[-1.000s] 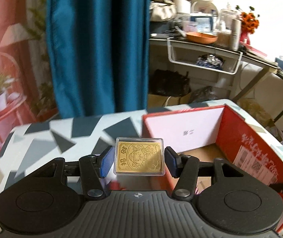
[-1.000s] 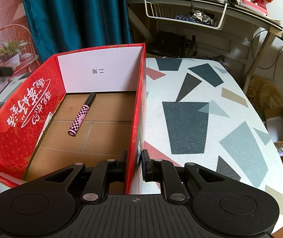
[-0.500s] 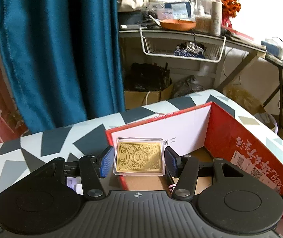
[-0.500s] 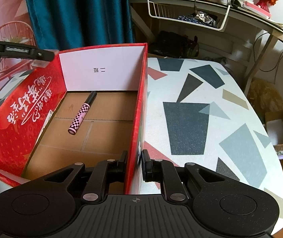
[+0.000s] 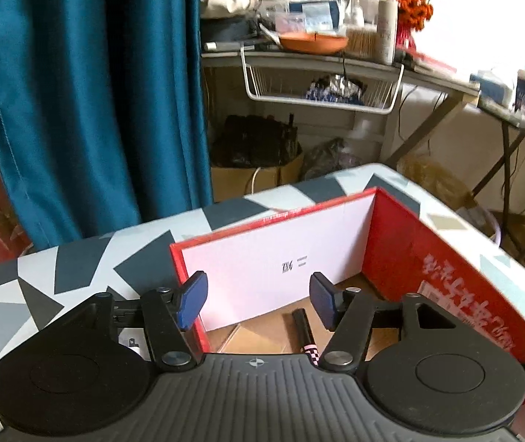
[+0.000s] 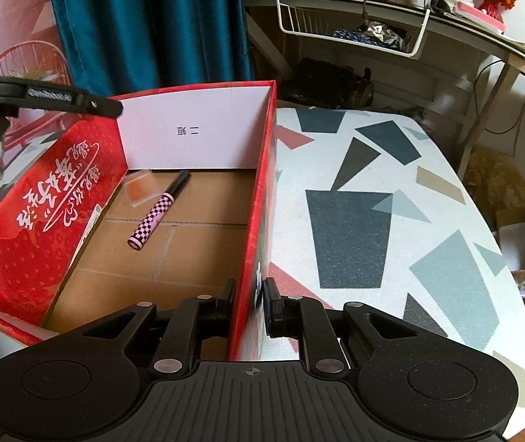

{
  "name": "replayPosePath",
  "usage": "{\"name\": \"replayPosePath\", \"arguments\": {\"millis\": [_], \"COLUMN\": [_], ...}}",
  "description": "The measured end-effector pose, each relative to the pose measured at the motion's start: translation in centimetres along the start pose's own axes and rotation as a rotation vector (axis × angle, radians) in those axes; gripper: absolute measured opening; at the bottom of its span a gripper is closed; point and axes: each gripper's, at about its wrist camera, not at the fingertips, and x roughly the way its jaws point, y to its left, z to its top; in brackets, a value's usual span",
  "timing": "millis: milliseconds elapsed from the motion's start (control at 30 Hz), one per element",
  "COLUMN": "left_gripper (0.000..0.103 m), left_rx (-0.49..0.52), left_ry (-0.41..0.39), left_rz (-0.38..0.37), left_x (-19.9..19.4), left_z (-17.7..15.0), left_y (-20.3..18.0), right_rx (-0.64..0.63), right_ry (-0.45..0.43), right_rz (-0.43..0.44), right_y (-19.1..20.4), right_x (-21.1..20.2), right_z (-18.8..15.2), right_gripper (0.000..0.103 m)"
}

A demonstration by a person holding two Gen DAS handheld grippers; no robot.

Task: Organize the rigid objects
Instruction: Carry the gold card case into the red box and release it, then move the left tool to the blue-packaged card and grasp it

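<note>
- My right tongs [image 6: 249,304] clamp the red box [image 6: 34,221] by its side wall on the bench [image 6: 373,184].
- My left tongs [image 5: 259,300] are opening, empty, above the box.
- Inside lie a checkered pen [image 6: 157,211] and a clear card case [image 6: 141,188], near the far wall.

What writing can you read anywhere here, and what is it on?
"二短", seen upside down: white end wall of the red box.
White brush-style Chinese slogan on the box's left wall: too stylised and inverted to read.
White characters on the box's other wall: blurred.
Lettering on the left gripper's arm: too small.
</note>
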Motion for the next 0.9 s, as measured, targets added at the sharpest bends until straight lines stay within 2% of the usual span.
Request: {"name": "replayPosePath", "arguments": {"millis": [167, 333, 567, 733, 900], "left_gripper": [0.068, 0.077, 0.077, 0.077, 0.077], "left_rx": [-0.05, -0.117, -0.236, -0.33, -0.396], "left_ry": [-0.035, -0.053, 0.002, 0.025, 0.087], "left_rz": [0.023, 0.095, 0.201, 0.271, 0.294], "left_x": [-2.8, -5.9, -8.2, -8.7, -8.0], "left_z": [0.0, -1.7, -5.6, -7.3, -8.9], "left_y": [2.0, 5.4, 10.5, 13.7, 15.5], "right_rx": [-0.006, 0.001, -0.004, -0.006, -0.009], "right_ry": [-0.003, -0.002, -0.001, 0.004, 0.005], "right_rz": [0.009, 0.014, 0.015, 0.012, 0.009], "right_y": [-0.1, -0.2, -0.2, -0.1, -0.1], "right_x": [-0.1, 0.0, 0.1, 0.1, 0.1], "right_z": [0.0, -0.2, -0.1, -0.2, -0.2], "right_gripper": [0.014, 0.015, 0.015, 0.015, 0.014]}}
